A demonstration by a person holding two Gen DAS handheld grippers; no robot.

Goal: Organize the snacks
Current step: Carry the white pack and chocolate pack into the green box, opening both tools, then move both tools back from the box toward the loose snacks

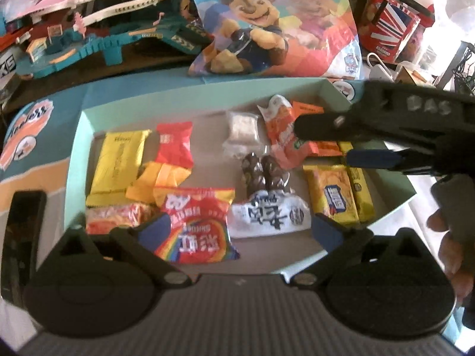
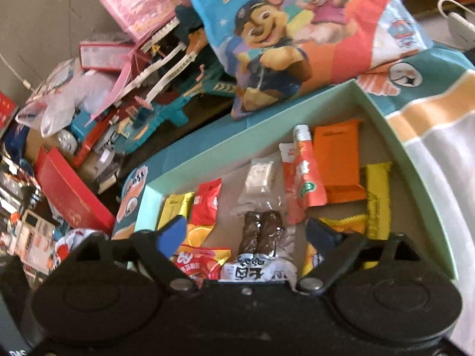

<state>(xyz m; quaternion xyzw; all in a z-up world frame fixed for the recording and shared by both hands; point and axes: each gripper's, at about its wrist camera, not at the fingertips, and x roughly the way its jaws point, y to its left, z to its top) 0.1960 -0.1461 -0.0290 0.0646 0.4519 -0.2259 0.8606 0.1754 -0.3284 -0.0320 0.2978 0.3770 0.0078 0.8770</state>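
Left wrist view first: the left tongs [image 1: 237, 228] are standing wide apart, nothing between the pads, hovering over the near edge of the box [image 1: 77, 136]. The snacks are all lying inside that box. Just beyond the left pad [image 1: 156, 228], the rainbow pack [image 1: 196, 225] is sitting at the box's near side, with the white pack [image 1: 267, 213] just beside it. Further in, the brown twists [image 1: 262, 173] are lying near the box's middle, the yellow bar [image 1: 117, 160] toward its left wall, the cracker pack [image 1: 334, 195] toward its right. The right tongs [image 1: 323, 135] are reaching in over the box's right side, above the orange tube [image 1: 282, 136], and are holding nothing here.

Right wrist view now: the right tongs [image 2: 246, 231] are gaping open too, empty, poised over the twists [image 2: 261, 231] at the box's [image 2: 409, 160] near middle. The orange wrapper [image 2: 338, 160] is resting in the far right corner, the tube [image 2: 305, 166] just beside it.

My read: both pairs are standing spread so they can drop onto the next packet, and the flat, single-layer spread is keeping every snack reachable.
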